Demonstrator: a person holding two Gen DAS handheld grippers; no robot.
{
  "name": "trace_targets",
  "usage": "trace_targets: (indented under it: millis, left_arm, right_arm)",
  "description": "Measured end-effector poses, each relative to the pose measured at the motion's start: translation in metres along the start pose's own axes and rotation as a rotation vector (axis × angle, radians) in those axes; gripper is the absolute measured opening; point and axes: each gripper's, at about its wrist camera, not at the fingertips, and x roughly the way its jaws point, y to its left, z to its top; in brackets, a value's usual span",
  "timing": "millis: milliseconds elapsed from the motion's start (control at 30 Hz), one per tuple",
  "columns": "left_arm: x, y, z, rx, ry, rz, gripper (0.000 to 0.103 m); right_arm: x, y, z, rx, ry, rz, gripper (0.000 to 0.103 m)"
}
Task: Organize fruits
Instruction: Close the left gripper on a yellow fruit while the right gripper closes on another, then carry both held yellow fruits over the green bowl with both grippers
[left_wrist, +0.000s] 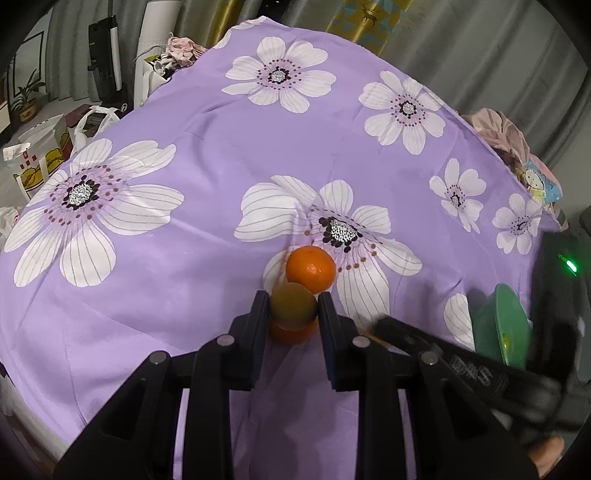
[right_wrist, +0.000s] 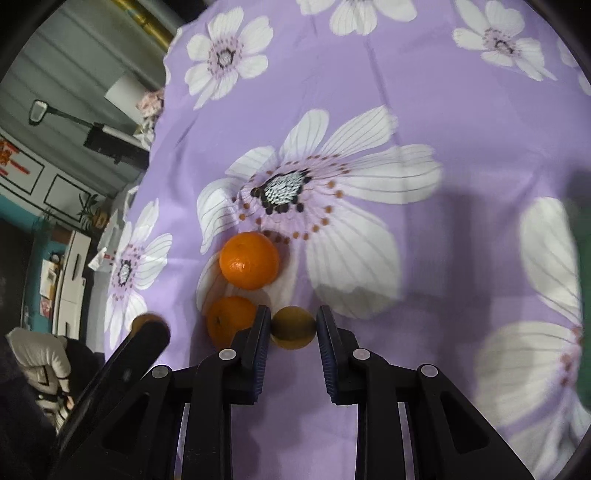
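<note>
Each hand-held gripper, left (left_wrist: 293, 308) and right (right_wrist: 293, 328), clamps a greenish-yellow fruit, perhaps a lime, above the flowered cloth (left_wrist: 207, 155)

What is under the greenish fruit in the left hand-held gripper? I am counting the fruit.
In the left wrist view, an orange shows just below the greenish fruit held by the left hand-held gripper. Only its lower rim shows; the rest is covered, so contact cannot be judged.

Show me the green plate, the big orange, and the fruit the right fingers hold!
green plate (left_wrist: 508, 325), left wrist view, its flat face.
big orange (right_wrist: 249, 260), right wrist view, its middle.
greenish-yellow fruit (right_wrist: 293, 328), right wrist view, its front.
</note>
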Motion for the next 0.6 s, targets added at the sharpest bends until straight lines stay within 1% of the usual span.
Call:
trace_targets:
  millis: [67, 133, 200, 267, 333, 467, 567, 600]
  left_arm:
    - [0.001, -0.001, -0.001, 0.003, 0.005, 0.004, 0.026]
    - [0.003, -0.004, -0.002, 0.008, 0.008, 0.008, 0.026]
    - [0.004, -0.006, -0.003, 0.016, 0.012, 0.007, 0.026]
    - [0.005, -0.007, -0.004, 0.023, 0.016, 0.005, 0.026]
    - [0.006, -0.009, -0.006, 0.029, 0.020, 0.006, 0.026]
    - [0.010, -0.012, -0.008, 0.039, 0.030, 0.019, 0.026]
    - [0.011, -0.015, -0.010, 0.048, 0.035, 0.017, 0.026]
    - [0.012, -0.016, -0.010, 0.050, 0.037, 0.015, 0.026]
  right_arm:
    - [-0.009, -0.007, -0.010, -0.023, -0.008, -0.069, 0.027]
    - [-0.011, -0.017, -0.022, -0.040, -0.003, -0.161, 0.027]
    - [-0.010, -0.023, -0.028, -0.044, 0.003, -0.188, 0.027]
    - [-0.003, -0.029, -0.030, -0.039, 0.027, -0.185, 0.027]
    - [-0.003, -0.028, -0.031, -0.054, 0.005, -0.189, 0.027]
    - [-0.001, -0.024, -0.034, -0.086, -0.009, -0.200, 0.027]
    - [0.007, -0.024, -0.038, -0.071, 0.042, -0.167, 0.027]
    - [0.004, -0.025, -0.040, -0.070, 0.024, -0.165, 0.026]
